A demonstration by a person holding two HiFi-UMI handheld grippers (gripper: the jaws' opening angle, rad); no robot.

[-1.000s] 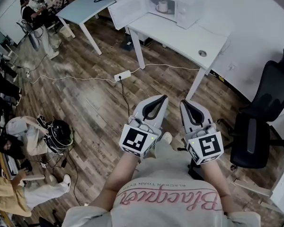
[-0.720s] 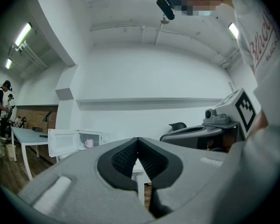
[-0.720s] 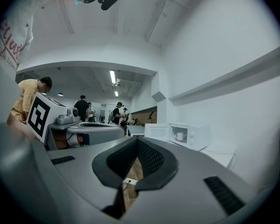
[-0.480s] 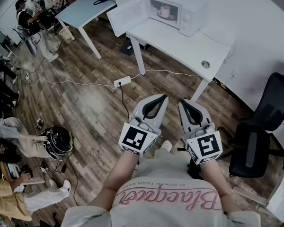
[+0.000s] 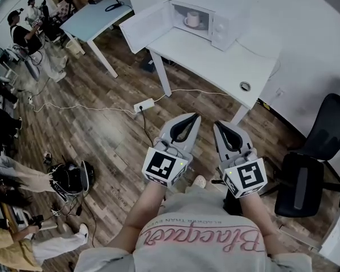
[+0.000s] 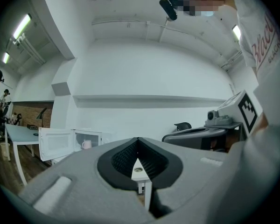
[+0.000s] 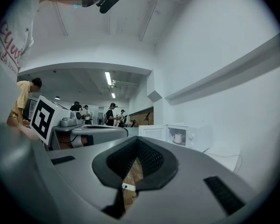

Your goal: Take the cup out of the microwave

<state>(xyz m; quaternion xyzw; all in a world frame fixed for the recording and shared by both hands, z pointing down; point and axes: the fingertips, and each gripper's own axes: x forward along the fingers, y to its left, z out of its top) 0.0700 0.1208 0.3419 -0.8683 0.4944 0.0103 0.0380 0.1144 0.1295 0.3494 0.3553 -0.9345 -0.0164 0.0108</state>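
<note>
Pale pink cup (image 5: 191,20) with a handle stands upright inside the white microwave oven (image 5: 225,22), whose door (image 5: 143,27) hangs wide open to the left. The microwave sits at the far end of a white rectangular table (image 5: 215,61) pushed up to the white wall, and a round cable hole (image 5: 245,86) shows near the table's nearer edge. Both grippers are held side by side in front of the person's body, over the wood-plank floor (image 5: 102,129) and well apart from the table. The left gripper (image 5: 196,117) has its jaws clenched tip to tip with nothing between them, and its own view shows the same, with the cup (image 6: 86,144) small in the distance at the left. The right gripper (image 5: 218,124) is likewise closed and empty, and from it the cup (image 7: 178,138) is seen inside the microwave, off to the right. A white power strip (image 5: 143,105) with its cable lies on the floor short of the table. A black office chair (image 5: 306,177) stands at the right, a pale blue table (image 5: 93,18) at the upper left, and several people are along the room's left side.
</note>
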